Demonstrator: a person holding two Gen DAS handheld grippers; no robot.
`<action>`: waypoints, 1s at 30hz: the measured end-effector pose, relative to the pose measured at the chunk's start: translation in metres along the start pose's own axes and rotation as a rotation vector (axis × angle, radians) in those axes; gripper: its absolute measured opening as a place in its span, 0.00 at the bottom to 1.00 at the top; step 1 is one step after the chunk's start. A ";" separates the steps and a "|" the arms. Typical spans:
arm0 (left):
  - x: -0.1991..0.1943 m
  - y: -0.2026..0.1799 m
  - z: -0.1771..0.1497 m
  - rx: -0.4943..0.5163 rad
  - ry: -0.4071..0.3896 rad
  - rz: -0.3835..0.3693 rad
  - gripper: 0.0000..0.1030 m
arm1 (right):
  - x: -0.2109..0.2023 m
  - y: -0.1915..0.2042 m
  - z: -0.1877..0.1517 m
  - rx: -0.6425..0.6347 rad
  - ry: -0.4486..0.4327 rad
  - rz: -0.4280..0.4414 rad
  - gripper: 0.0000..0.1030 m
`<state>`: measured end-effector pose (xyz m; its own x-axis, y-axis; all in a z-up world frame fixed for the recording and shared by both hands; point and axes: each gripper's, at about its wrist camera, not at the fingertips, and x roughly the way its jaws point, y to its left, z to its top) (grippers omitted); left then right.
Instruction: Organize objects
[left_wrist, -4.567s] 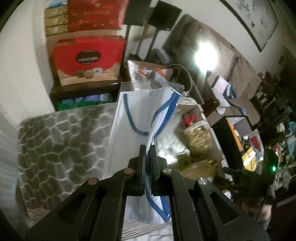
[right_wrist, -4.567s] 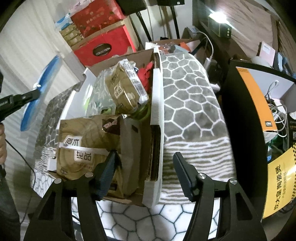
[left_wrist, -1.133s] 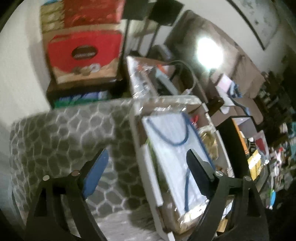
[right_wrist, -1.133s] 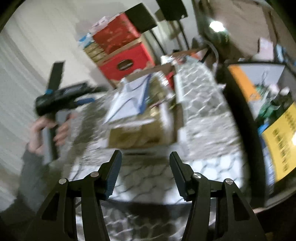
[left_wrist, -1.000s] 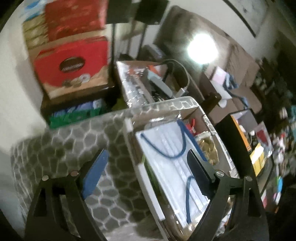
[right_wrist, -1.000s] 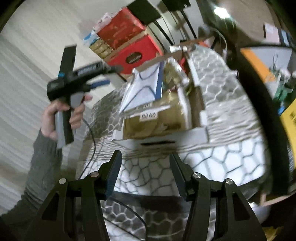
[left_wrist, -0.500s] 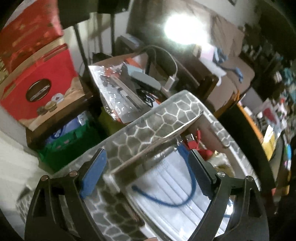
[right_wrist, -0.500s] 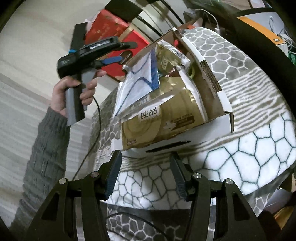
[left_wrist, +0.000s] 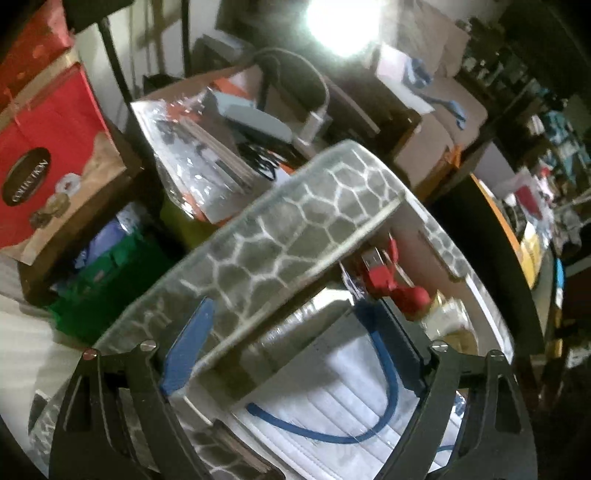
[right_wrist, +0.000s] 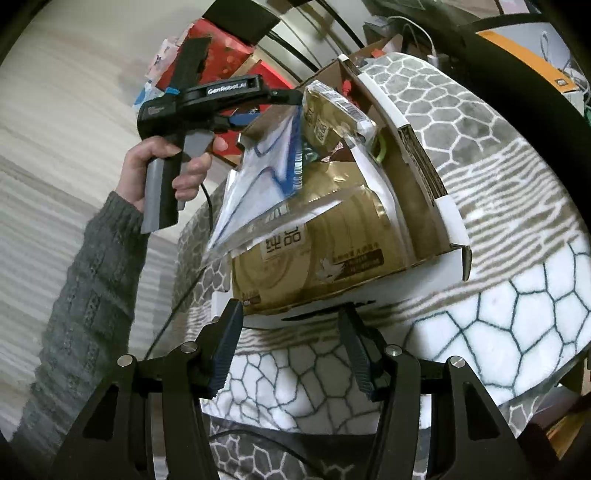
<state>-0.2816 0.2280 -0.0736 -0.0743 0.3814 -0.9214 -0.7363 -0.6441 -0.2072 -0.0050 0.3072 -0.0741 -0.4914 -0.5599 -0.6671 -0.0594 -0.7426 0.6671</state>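
Where left tool (left_wrist: 295, 343) nears masks (left_wrist: 332, 413), right view shows hand (right_wrist: 162, 166)

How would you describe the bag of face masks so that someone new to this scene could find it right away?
Start at the open cardboard box on the honeycomb-patterned cloth. On top of its contents, on the side nearest the hand-held left gripper, lies the bag of face masks. It is the only clear bag with white pleated masks and blue ear loops; its neighbours are gold packets.

Mask pack (left_wrist: 332, 398) lower end cut off.
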 end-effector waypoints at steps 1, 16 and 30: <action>-0.001 -0.002 -0.002 0.013 -0.005 0.009 0.82 | -0.001 0.001 0.000 -0.002 0.001 -0.003 0.54; -0.044 -0.039 -0.014 0.034 -0.053 -0.077 0.67 | -0.014 0.004 0.027 -0.019 -0.009 0.000 0.40; 0.001 -0.004 0.025 0.054 -0.012 0.012 0.81 | 0.006 -0.013 0.008 0.157 -0.054 0.167 0.41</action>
<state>-0.2958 0.2475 -0.0653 -0.0915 0.3818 -0.9197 -0.7706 -0.6121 -0.1774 -0.0143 0.3164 -0.0843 -0.5513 -0.6466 -0.5272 -0.1059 -0.5726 0.8130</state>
